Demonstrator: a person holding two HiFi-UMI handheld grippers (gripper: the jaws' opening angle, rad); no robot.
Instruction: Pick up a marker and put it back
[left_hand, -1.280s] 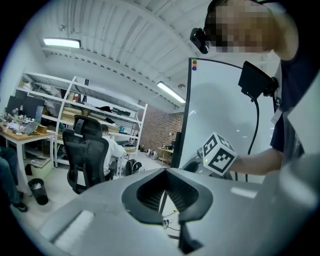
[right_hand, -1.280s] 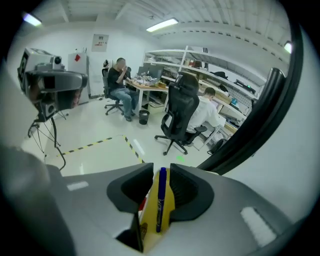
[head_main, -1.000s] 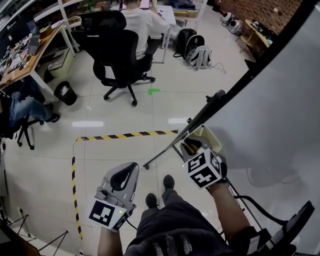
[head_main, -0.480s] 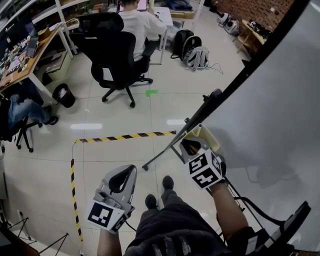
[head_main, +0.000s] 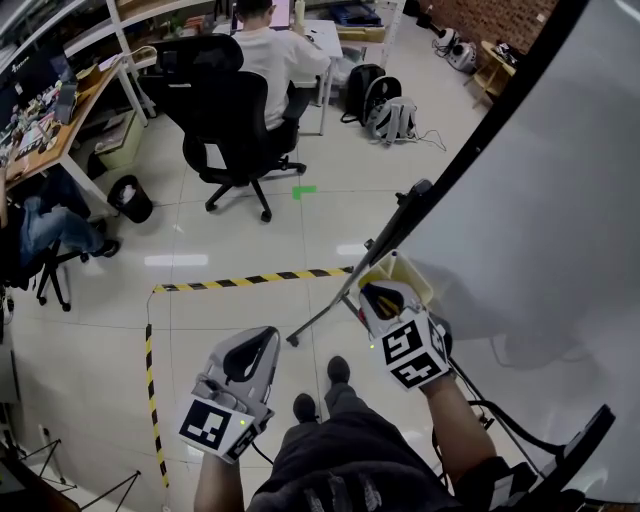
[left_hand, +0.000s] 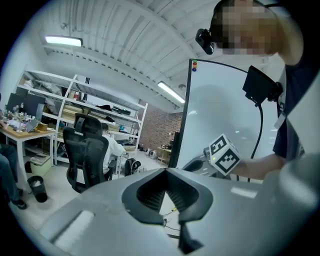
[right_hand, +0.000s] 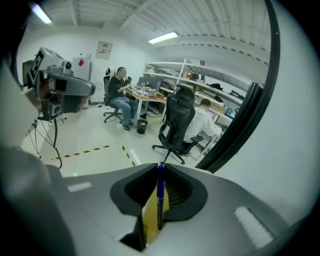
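Observation:
A blue marker (right_hand: 159, 197) stands upright between the jaws of my right gripper (right_hand: 160, 171). The jaws have just been closing, and their pads now pinch it. Right behind it is the yellow marker tray (right_hand: 149, 216). From the head view, the right gripper (head_main: 378, 297) points down into that yellow tray (head_main: 408, 272) at the whiteboard's (head_main: 520, 220) lower edge, and the marker is hidden there. My left gripper (head_main: 258, 345) hangs low at the left with nothing in it. In its own view the left gripper's (left_hand: 166, 171) jaws are together.
The whiteboard's dark frame (head_main: 440, 195) runs diagonally past the right gripper. A person sits in a black office chair (head_main: 235, 125) across the tiled floor. Yellow-black tape (head_main: 250, 278) marks the floor. Desks (head_main: 60, 110) and a bin (head_main: 131, 198) stand at the left.
The right gripper has tipped further down toward the yellow tray and shifted slightly. The left gripper has stayed where it was.

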